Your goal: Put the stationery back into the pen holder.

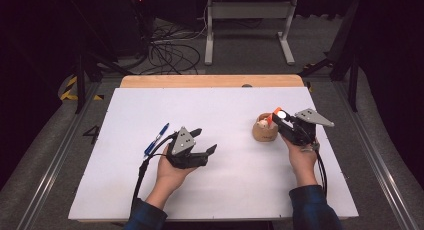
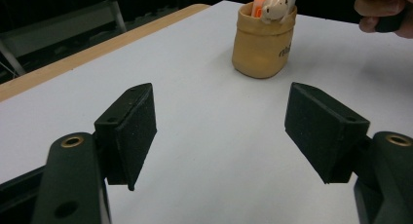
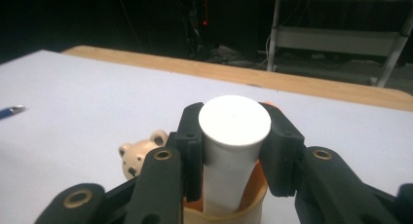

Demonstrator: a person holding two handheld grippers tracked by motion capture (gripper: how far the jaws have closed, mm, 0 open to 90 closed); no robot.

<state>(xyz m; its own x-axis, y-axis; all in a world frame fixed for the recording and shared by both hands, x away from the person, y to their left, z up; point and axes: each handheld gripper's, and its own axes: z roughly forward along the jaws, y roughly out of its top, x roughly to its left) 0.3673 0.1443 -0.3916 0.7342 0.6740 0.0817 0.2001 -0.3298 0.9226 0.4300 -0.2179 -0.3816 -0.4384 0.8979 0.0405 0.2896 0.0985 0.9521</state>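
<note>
R gripper (image 3: 234, 151) is clenching white cylindrical marker (image 3: 233, 136), lowering it into tan fabric pen cup (image 1: 264, 131); L gripper (image 2: 221, 136) is idling w/ jaws released.

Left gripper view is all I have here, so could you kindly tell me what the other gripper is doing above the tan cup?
Observer: The right gripper is shut on a white tube that stands in the cup.
Operator: Thank you. Is anything lying behind my gripper?
Observer: Yes, a blue pen lies on the table, just left of the left gripper.
Operator: And are my jaws holding anything?
Observer: No, they stand open over bare table.
</note>
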